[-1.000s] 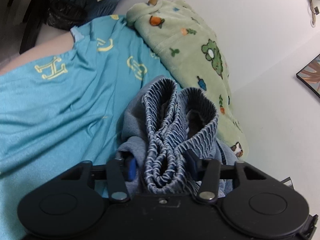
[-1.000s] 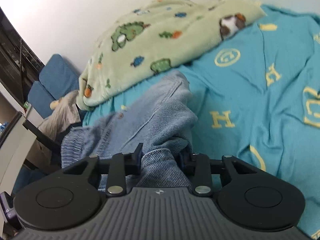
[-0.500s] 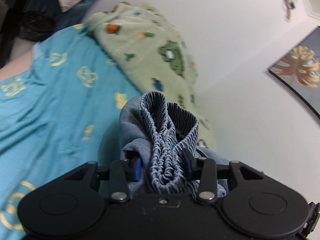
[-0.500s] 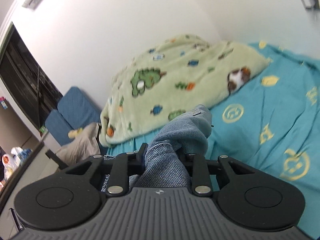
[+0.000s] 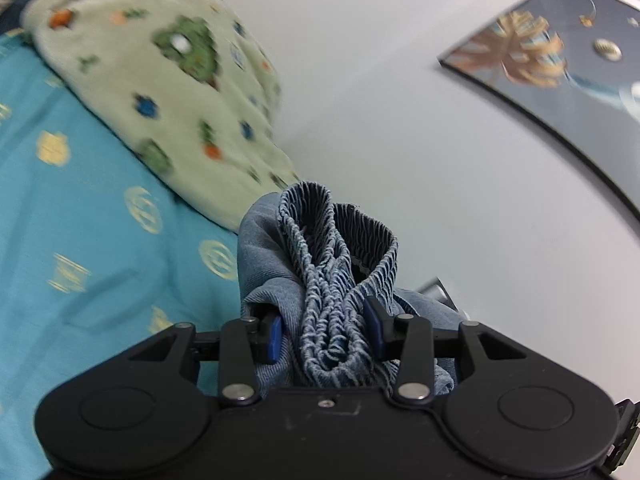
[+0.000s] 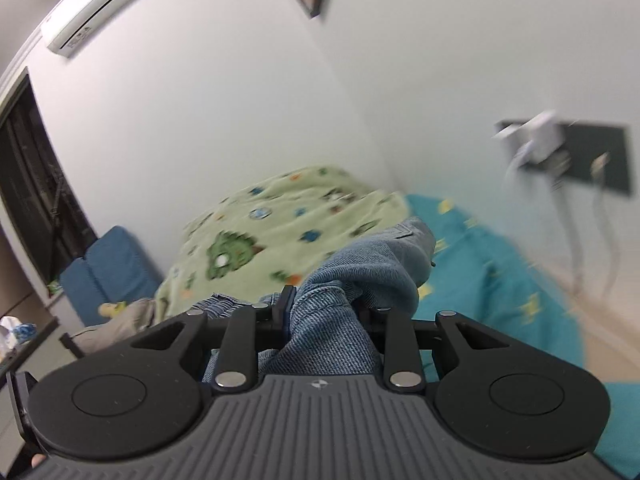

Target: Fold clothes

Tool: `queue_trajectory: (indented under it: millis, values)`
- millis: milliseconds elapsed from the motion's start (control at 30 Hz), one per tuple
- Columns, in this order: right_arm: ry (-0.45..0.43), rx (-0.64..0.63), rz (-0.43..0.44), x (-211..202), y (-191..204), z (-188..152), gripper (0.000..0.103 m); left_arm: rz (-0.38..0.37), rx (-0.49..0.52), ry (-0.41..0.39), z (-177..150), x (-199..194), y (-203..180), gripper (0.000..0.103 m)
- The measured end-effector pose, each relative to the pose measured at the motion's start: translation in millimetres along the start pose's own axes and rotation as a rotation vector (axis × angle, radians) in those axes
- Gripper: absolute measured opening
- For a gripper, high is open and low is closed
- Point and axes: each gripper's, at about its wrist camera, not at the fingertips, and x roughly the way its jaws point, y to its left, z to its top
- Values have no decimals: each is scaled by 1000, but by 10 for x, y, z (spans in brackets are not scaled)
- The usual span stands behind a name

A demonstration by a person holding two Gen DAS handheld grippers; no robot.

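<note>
A: Item one, the task garment?

B: Denim garment [image 5: 320, 280], blue, with a ribbed elastic waistband [image 5: 340, 240] bunched upright. Held off the bed, gathered between both tools. In the right wrist view the same denim [image 6: 360, 280] humps up in a fold ahead of the jaws.

A: Left gripper [image 5: 325, 330]?

B: Jaws partly closed, blue pads [image 5: 274, 334] pressing either side of the waistband. Cloth fills the gap entirely and spills back over the tool body.

A: Right gripper [image 6: 326, 316]?

B: Narrow opening, clamped on a thick wad of the denim. Only the left finger [image 6: 285, 300] shows clearly; the other is covered by fabric.

A: Surface beneath?

B: Teal bedsheet [image 5: 80, 240] with yellow emblems, well below the held cloth. Blurred in both views.

A: Adjacent textiles?

B: Pale green fleece blanket [image 5: 160, 92], printed with small animals and orange dots, heaped on the sheet against the white wall [image 5: 380, 80]. It lies beyond the denim, not touching it as far as can be told.

A: Wall fittings?

B: Framed picture [image 5: 560, 72], gold leaf motif on grey, upper right in the left wrist view. Air conditioner [image 6: 100, 4] high on the wall in the right wrist view. Dark panel with white plugs and cords [image 6: 560, 152] above the bed's far side.

A: Remainder?

B: Blue cushion [image 6: 112, 272] at the left, beside a dark doorway [image 6: 28, 184].
</note>
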Motion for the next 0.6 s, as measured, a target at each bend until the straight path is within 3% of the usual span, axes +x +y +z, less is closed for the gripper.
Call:
queue_trajectory:
  millis: [267,600]
  values:
    - [-19,4,-129,-325,-836,36,28,-31,36,115,-601,859,-316,38]
    - [74,67,-242,-275,-1611,-575,28,49,144,235,-1197,1488,-196,38]
